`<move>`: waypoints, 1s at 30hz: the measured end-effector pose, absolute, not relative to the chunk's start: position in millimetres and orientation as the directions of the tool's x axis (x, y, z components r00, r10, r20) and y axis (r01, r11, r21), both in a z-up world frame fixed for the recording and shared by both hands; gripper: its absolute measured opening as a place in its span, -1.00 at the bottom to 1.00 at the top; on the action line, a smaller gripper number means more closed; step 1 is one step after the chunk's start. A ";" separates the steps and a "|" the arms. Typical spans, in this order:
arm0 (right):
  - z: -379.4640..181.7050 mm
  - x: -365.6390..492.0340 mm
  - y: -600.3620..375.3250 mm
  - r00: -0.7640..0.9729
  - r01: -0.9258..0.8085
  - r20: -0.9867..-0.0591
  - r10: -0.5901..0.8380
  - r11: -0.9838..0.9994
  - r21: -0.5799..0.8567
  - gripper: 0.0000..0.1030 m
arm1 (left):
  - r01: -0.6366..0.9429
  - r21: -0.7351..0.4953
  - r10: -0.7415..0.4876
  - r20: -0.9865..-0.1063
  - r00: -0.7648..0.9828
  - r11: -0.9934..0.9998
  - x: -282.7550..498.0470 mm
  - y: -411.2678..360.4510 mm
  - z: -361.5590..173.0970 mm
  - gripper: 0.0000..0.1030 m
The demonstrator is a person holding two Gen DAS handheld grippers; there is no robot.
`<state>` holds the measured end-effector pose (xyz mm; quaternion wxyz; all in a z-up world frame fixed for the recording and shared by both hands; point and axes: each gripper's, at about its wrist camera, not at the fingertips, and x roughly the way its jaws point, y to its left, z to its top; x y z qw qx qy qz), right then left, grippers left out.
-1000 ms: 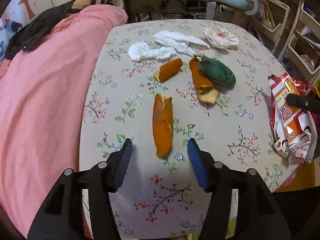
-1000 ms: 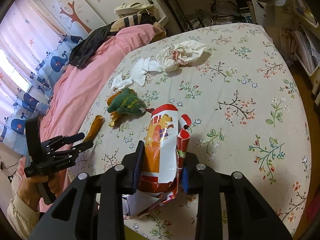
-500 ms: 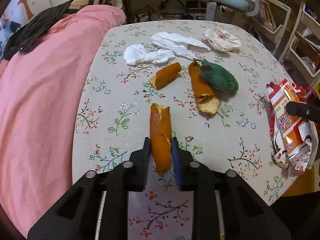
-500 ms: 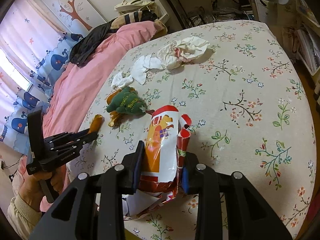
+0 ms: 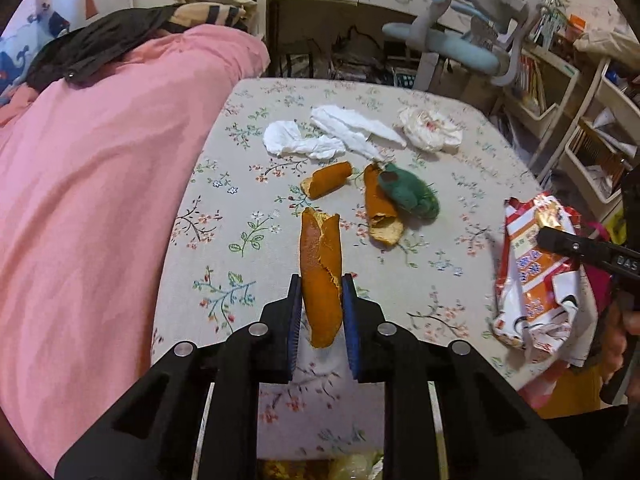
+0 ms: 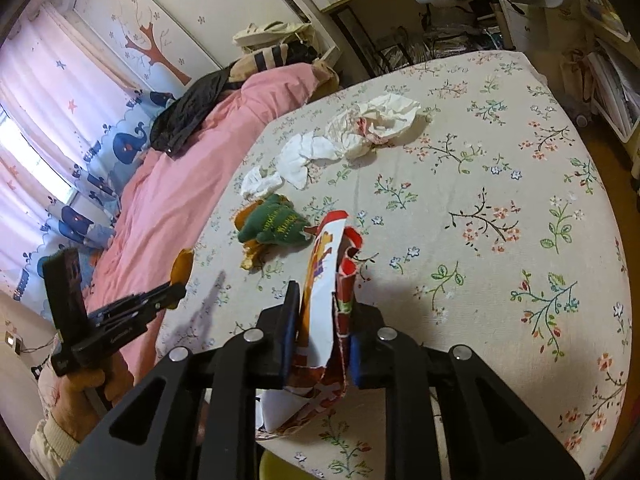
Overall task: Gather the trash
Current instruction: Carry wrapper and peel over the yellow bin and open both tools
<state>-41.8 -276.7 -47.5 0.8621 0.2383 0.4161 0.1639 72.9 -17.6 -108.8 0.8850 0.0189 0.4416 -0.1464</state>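
My left gripper (image 5: pixel 319 284) is shut on a long orange peel (image 5: pixel 320 264) and holds it lifted off the floral table (image 5: pixel 248 208). It also shows in the right wrist view (image 6: pixel 176 292) with the peel (image 6: pixel 182 266). My right gripper (image 6: pixel 322 312) is shut on a red and white snack bag (image 6: pixel 324 280) held upright at the table's right edge; the bag also shows in the left wrist view (image 5: pixel 536 280). Two more orange peels (image 5: pixel 326 180) (image 5: pixel 382 210), a green plush toy (image 5: pixel 408 194), white tissues (image 5: pixel 304 144) (image 5: pixel 356 128) and a crumpled wrapper (image 5: pixel 430 134) lie on the table.
A pink blanket (image 5: pixel 92 200) covers the bed along the table's left edge, with dark clothes (image 5: pixel 84 52) on it. A blue-grey desk chair (image 5: pixel 460 48) stands behind the table. Shelves and bins (image 5: pixel 592 140) are at the right.
My left gripper moved forward, closed on the long orange peel and lifted it off the table. My right gripper kept its hold on the snack bag and tipped it more upright.
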 end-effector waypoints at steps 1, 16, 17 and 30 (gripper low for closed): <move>-44.8 -44.5 -276.6 0.608 -0.089 -0.630 0.483 0.830 0.551 -0.60 | 0.274 -0.100 -0.246 -0.781 0.574 0.957 67.6 -16.8 -105.7 -0.64; -23.9 -87.0 -274.9 0.687 -0.115 -0.505 0.523 0.763 0.636 -0.87 | 0.283 -0.133 -0.285 -0.740 0.609 0.950 0.5 -13.4 -88.6 -0.64; -22.9 -91.1 -275.1 0.690 -0.120 -0.491 0.531 0.754 0.646 -0.87 | 0.286 -0.134 -0.288 -0.737 0.611 0.949 -4.0 -13.7 -88.0 -0.64; -21.6 -159.3 -251.1 0.668 -0.221 -0.413 0.619 0.695 0.684 -0.87 | 0.317 -0.130 -0.305 -0.736 0.604 0.940 -62.8 -17.8 -90.2 -0.64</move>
